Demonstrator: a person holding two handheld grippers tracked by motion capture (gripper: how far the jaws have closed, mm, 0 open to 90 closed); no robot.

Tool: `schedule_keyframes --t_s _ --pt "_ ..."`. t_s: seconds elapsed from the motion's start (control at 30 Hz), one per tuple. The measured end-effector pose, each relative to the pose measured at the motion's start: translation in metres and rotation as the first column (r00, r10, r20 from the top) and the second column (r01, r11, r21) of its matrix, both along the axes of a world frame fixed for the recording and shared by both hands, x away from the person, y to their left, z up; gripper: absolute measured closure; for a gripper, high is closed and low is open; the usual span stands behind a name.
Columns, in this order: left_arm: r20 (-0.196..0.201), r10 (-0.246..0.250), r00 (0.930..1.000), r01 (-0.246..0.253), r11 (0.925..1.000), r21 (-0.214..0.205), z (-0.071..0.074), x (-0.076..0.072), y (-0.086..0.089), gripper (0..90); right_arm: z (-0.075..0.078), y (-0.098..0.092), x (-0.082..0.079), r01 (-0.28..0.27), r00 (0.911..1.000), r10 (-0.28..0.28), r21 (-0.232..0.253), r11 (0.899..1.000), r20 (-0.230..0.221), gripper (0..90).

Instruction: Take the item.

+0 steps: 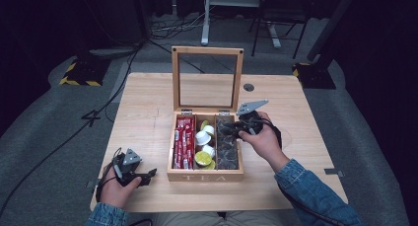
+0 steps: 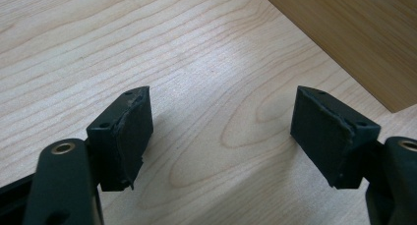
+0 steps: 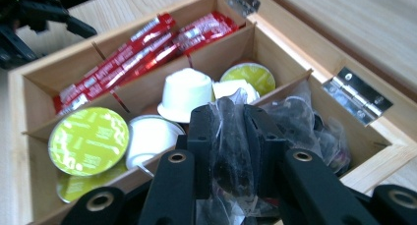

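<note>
A wooden tea box (image 1: 205, 176) stands open mid-table, its glass lid (image 1: 207, 51) upright. Red sachets (image 1: 183, 142) fill its left compartment, white and green capsules (image 1: 203, 146) the middle, clear packets of dark tea (image 1: 227, 149) the right. My right gripper (image 1: 235, 129) hangs over the right compartment. In the right gripper view it (image 3: 230, 114) is shut on one clear packet (image 3: 231, 151), with red sachets (image 3: 142, 48) and capsules (image 3: 186, 93) beyond. My left gripper (image 1: 149, 175) rests on the table just left of the box, open (image 2: 221, 131) with bare wood between its jaws.
The wooden table (image 1: 148, 102) has free room left, right and behind the box. The box wall (image 2: 354, 33) lies close ahead of the left gripper. Metal hinges (image 3: 357, 95) sit at the box's back edge. Cables and stand bases lie on the floor beyond.
</note>
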State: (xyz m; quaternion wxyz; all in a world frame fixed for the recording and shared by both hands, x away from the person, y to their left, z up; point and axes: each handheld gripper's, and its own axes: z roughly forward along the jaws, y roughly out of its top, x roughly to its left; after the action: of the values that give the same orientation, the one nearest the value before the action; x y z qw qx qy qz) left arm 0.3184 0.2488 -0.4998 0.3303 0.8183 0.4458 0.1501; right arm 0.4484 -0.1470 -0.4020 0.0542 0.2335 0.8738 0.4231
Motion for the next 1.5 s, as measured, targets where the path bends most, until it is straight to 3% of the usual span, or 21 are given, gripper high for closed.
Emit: schedule_keyframes --t_s 0.33,0.6,1.03,1.5 --pt "0.018 -0.015 0.9997 0.014 0.9998 0.013 -0.002 0.001 0.000 21.8 0.020 -0.010 -0.006 -0.004 0.9998 0.002 0.068 0.998 0.021 75.1" --pt "0.030 -0.027 0.9992 0.027 0.9996 0.005 -0.004 0.005 0.000 16.9 0.037 -0.023 -0.011 0.013 0.9989 -0.017 0.093 0.996 0.044 75.1" --pt "0.027 -0.015 0.9995 0.015 0.9999 0.004 -0.004 0.009 0.002 15.8 0.058 -0.063 -0.017 0.082 0.9932 -0.088 0.079 0.993 0.076 75.0" --pt "0.030 -0.003 0.9995 0.003 1.0000 0.008 -0.004 0.010 0.005 15.8 0.068 -0.110 -0.019 0.181 0.9777 -0.185 0.056 0.982 0.099 74.9"
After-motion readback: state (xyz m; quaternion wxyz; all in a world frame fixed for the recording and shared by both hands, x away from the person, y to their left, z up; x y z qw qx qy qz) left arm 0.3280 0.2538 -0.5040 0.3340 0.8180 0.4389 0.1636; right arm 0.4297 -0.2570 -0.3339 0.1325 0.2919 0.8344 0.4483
